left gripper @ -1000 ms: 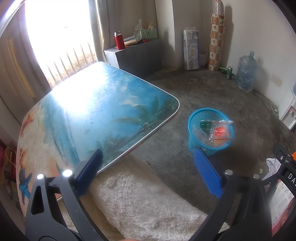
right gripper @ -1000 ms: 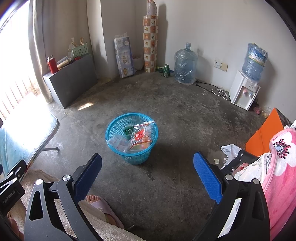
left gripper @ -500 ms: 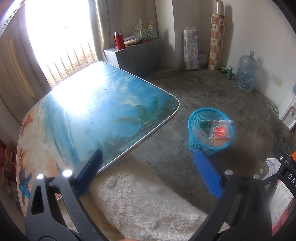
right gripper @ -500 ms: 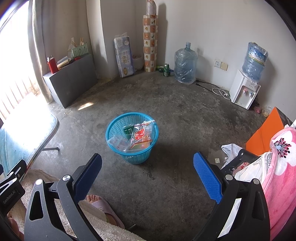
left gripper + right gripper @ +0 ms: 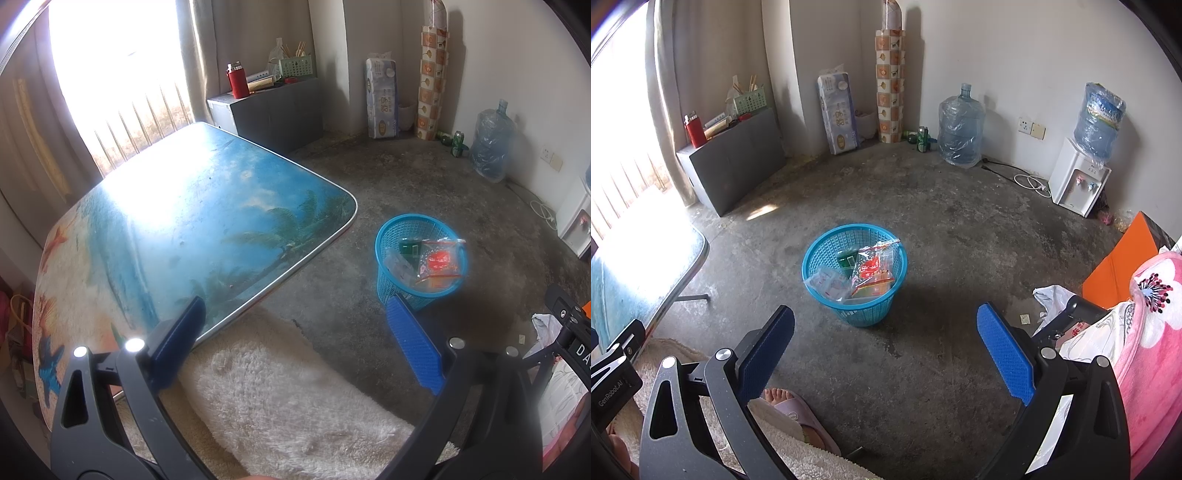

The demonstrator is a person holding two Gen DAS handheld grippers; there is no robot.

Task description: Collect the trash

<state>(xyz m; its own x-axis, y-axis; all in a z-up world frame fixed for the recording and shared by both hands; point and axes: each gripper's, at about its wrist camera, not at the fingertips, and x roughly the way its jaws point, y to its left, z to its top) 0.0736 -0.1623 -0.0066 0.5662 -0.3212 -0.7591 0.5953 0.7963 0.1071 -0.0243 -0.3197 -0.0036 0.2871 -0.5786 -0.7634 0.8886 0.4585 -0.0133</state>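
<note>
Blue mesh basket on concrete floor holds clear plastic wrappers w/ red print, plus a green packet. Right gripper spread wide, empty; basket just ahead, btwn its fingers. Left gripper also wide, empty; basket ahead-right, table ahead-left.

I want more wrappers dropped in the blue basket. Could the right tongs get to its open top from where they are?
Probably yes. The right tongs are open and empty, with only bare concrete floor between them and the blue basket. Its top is uncovered, though wrappers already reach the rim.
</note>
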